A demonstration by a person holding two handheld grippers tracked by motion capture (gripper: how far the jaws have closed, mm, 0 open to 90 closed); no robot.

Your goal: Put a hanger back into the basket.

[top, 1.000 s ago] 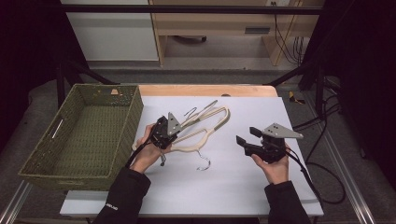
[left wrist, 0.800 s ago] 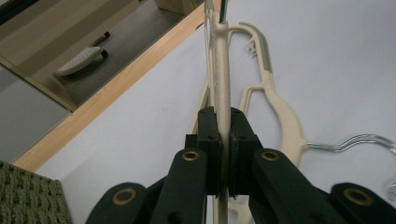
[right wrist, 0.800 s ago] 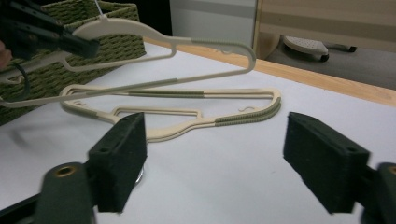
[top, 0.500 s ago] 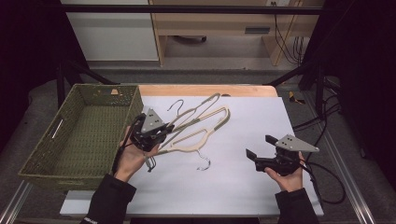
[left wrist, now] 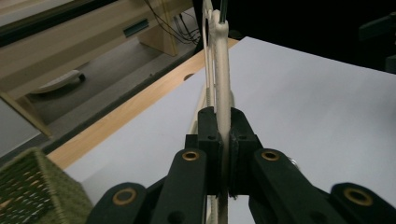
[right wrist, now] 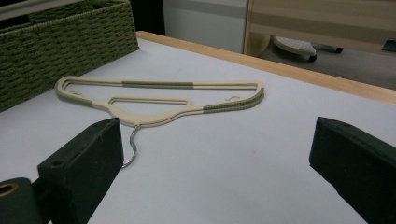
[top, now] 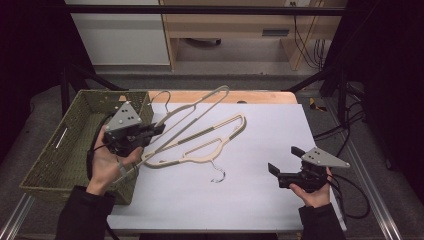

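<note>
Two cream hangers are in play. One hanger (top: pixel 197 100) is raised at a slant above the table's left side, its wire hook toward the basket. My left gripper (top: pixel 158 130) is shut on its end; in the left gripper view the jaws (left wrist: pixel 224 135) pinch its bar (left wrist: pixel 223 70). The other hanger (top: pixel 200 156) lies flat on the white sheet, seen as well in the right gripper view (right wrist: pixel 159 100). My right gripper (top: pixel 284 160) hovers at the front right. Its jaws (right wrist: pixel 219 163) have just been opening and stand open with nothing between them.
A green woven basket (top: pixel 55 150) stands at the table's left edge, right beside my left hand, and appears again in the right gripper view (right wrist: pixel 56 42). A wooden strip (top: pixel 260 96) runs along the far side. Cables trail off the table's right.
My left hand has lifted its hanger up and carried it left toward the basket. The right hand has drifted right and nearer the front edge, and its jaws have spread wider.
</note>
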